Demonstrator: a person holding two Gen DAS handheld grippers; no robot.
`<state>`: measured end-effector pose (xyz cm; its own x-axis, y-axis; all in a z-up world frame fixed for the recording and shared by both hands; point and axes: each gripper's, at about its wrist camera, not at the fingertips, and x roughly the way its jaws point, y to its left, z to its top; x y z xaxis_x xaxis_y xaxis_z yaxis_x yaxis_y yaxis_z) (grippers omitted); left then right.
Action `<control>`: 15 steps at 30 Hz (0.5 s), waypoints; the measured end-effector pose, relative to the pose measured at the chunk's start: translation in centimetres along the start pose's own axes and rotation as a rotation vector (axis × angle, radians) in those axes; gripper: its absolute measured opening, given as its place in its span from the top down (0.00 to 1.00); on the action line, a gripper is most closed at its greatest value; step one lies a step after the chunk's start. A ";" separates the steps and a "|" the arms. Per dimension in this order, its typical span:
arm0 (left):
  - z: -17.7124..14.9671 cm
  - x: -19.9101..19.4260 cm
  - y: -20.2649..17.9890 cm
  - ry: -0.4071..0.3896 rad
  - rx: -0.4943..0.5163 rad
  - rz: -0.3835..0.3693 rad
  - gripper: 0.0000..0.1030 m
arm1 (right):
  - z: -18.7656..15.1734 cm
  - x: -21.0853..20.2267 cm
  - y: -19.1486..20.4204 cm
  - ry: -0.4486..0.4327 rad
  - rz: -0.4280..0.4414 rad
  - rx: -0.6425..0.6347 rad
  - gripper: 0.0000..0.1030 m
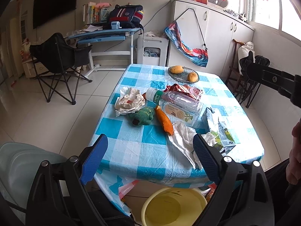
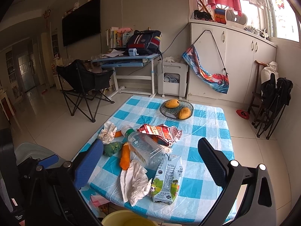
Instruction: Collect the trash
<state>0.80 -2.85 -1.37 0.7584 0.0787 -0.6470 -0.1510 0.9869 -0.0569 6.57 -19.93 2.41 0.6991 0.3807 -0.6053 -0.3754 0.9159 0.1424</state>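
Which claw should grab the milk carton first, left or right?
Right, probably. The milk carton lies centred between the open right claw fingers; the left claw, also open, frames bare tablecloth, carton off to its right.

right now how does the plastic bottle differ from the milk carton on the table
The plastic bottle is clear and rounded, so the cloth shows through it; the milk carton is opaque printed card with flat faces. The bottle has a white screw cap and a green neck label; the carton's top is a folded flap. The bottle lies further in, against the red wrapper; the carton lies at the near edge beside the crumpled tissue. Both lie on their sides, untouched.
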 end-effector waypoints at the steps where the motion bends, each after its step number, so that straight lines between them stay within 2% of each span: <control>1: 0.0 0.0 0.0 0.000 0.001 0.001 0.14 | 0.0 0.0 0.1 0.001 0.000 0.000 0.06; 15: -0.1 0.1 -0.1 0.001 0.008 0.002 0.11 | -0.5 0.4 -0.2 0.013 0.002 0.000 0.06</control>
<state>0.84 -2.92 -1.55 0.7577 0.0803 -0.6476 -0.1474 0.9878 -0.0500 6.61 -20.02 1.74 0.6900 0.3811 -0.6153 -0.3768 0.9150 0.1442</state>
